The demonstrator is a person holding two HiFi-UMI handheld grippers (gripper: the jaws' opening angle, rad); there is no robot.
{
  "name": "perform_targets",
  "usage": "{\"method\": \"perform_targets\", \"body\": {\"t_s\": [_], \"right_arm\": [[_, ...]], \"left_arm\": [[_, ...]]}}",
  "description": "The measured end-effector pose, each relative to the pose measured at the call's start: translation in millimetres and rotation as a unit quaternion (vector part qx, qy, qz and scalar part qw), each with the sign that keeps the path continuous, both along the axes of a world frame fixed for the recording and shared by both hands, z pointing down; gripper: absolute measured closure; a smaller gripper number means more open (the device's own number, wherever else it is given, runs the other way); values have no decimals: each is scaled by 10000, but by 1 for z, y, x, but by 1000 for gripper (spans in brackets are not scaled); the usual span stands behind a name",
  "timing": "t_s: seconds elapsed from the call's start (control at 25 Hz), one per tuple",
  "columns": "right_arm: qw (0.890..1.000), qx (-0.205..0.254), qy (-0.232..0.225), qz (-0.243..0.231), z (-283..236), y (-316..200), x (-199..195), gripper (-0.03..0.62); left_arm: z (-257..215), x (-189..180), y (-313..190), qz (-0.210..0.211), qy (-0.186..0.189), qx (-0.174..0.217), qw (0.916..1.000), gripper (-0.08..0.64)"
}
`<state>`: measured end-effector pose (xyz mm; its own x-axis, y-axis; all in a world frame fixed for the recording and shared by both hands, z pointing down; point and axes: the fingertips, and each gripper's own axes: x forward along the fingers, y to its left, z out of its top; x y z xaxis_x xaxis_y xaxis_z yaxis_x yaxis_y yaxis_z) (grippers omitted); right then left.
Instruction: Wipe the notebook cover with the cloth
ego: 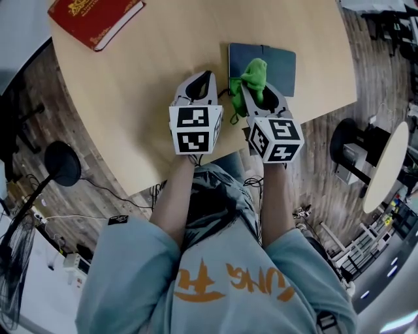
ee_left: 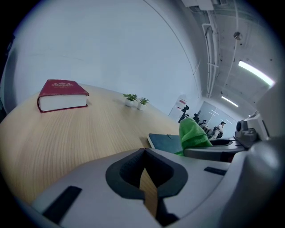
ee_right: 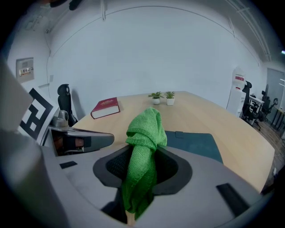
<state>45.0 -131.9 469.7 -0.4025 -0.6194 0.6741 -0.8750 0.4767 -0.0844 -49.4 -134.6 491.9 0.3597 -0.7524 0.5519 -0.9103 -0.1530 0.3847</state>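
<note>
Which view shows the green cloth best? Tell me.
Right gripper view: the cloth fills the centre, clamped between the jaws, with its folds clear. Head view shows it from above, bunched, seen against the notebook. Left gripper view catches only a bunched piece at its right.

Mid-frame, the right gripper (ego: 256, 92) clamps a green cloth (ego: 255, 70) over the dark notebook (ego: 279, 64); a red book (ego: 95, 19) lies upper left.

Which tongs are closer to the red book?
Left. The left tongs are over bare table, on the side toward the red book, though well short of it. The right tongs, gripping the cloth, are farther away, at the notebook.
</note>
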Motion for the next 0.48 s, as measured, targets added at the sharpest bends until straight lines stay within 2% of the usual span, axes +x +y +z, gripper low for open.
{"method": "perform_targets", "body": {"t_s": [0.48], "right_arm": [[9979, -239, 207, -569, 29, 4, -14, 465]], "left_arm": [[1, -12, -1, -140, -356, -43, 9993, 543]]}}
